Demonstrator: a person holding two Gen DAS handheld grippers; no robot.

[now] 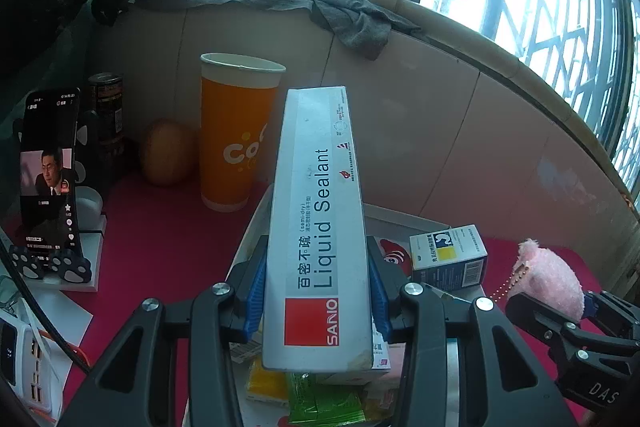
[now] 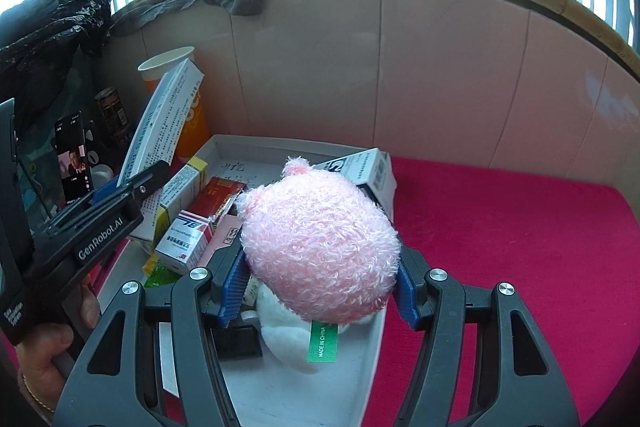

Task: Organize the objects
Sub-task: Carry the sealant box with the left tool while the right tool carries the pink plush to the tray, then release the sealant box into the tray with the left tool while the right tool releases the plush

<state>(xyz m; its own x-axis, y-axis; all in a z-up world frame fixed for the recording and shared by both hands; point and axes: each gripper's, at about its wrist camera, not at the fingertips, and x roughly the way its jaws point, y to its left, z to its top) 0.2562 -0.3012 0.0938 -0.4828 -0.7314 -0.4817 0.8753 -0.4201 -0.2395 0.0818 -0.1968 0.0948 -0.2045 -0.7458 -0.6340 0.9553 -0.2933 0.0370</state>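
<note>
My left gripper (image 1: 318,293) is shut on a long white Liquid Sealant box (image 1: 318,227), holding it tilted up above the white tray (image 2: 280,387). The box also shows in the right wrist view (image 2: 160,119). My right gripper (image 2: 320,291) is shut on a pink and white plush toy (image 2: 320,243), held over the tray; the toy also shows in the left wrist view (image 1: 550,279). Several small medicine boxes (image 2: 188,235) and a red pack (image 2: 216,199) lie in the tray. A white and blue box (image 1: 448,257) stands at the tray's far right.
A red mat (image 2: 500,247) covers the surface, walled by beige panels (image 2: 440,67). An orange paper cup (image 1: 236,135), a round brown fruit (image 1: 166,153), a dark can (image 1: 108,111) and a phone on a stand (image 1: 50,171) stand at the left. A grey cloth (image 1: 352,19) hangs over the wall.
</note>
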